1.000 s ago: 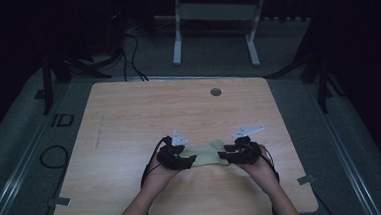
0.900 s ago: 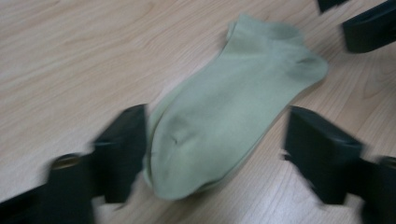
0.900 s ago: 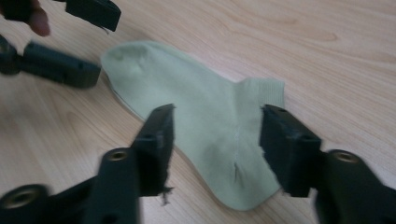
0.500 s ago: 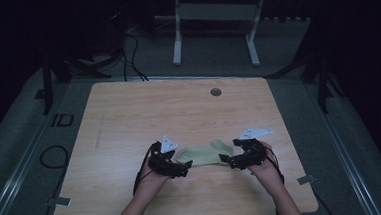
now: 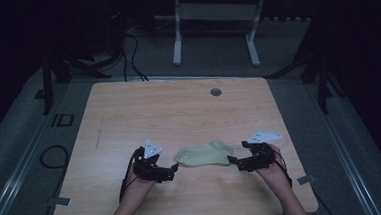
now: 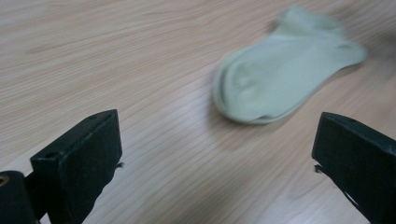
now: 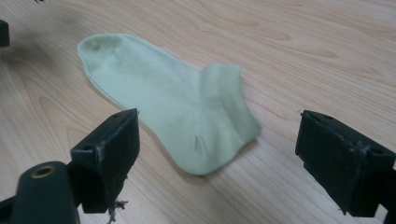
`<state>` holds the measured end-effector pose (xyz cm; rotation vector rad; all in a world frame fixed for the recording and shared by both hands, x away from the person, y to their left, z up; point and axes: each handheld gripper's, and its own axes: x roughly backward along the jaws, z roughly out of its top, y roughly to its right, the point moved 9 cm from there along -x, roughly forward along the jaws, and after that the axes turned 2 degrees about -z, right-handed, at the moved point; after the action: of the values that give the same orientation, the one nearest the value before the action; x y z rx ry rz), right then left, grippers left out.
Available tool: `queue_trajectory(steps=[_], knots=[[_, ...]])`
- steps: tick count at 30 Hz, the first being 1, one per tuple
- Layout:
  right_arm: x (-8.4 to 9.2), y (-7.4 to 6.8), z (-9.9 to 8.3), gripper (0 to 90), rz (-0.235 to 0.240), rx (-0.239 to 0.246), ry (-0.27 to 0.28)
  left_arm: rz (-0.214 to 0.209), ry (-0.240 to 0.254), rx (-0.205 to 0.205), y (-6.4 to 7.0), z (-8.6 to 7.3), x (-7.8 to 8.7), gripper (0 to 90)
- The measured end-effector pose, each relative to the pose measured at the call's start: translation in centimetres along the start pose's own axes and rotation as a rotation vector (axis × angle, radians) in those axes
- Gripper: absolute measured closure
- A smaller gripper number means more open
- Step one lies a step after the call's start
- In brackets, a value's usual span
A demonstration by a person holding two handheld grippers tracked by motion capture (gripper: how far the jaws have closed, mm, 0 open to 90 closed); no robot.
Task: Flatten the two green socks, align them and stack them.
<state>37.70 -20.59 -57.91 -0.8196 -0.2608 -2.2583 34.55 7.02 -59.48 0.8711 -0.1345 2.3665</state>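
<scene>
A pale green ankle sock (image 5: 205,154) lies flat on the wooden table (image 5: 179,113), near its front edge. My left gripper (image 5: 174,167) rests just left of the toe end, jaws wide apart and empty. My right gripper (image 5: 232,161) sits just right of the cuff end, also open and empty. Both pairs of jaws have just been opening, with nothing between them. In the left gripper view the sock (image 6: 285,84) lies ahead of the gripper (image 6: 219,140), toe nearest. In the right gripper view the heel and cuff of the sock (image 7: 168,98) lie close before the gripper (image 7: 219,140).
A round grey grommet (image 5: 216,92) sits in the table near its far edge. Beyond the table stands a white desk frame (image 5: 176,33) on the dark floor. Cables (image 5: 51,156) loop on the floor at the left.
Both grippers have let go of the sock and drawn apart, the left one further to the left, the right one slightly right. The sock now lies stretched out between them.
</scene>
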Motion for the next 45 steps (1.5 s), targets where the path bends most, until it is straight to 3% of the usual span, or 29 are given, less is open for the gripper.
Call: queue_trajectory(steps=[10, 15, 21, 34, 45], knots=[[1.5, 1.8, -2.2, 10.5, -0.048, -0.002, 0.000, 0.011, 0.007, 0.038, -1.7, -2.3, 2.2, 1.8], [2.3, 2.9, -3.3, 10.5, -0.085, -0.022, 0.009, 0.027, -0.001, 0.014, -1.7, -3.3, 2.9, 1.8], [3.3, 4.2, -4.6, 10.5, -0.136, -0.035, 0.021, 0.028, 0.001, 0.030, -2.0, -4.3, 3.6, 1.8], [5.6, 5.6, -7.4, 10.5, -0.195, -0.100, 0.017, 0.054, 0.002, 0.021, -2.2, -6.1, 5.1, 1.8], [7.0, 6.0, -9.2, 10.6, -0.258, -0.104, 0.010, 0.074, 0.019, 0.042, -3.0, -7.5, 6.6, 1.8]])
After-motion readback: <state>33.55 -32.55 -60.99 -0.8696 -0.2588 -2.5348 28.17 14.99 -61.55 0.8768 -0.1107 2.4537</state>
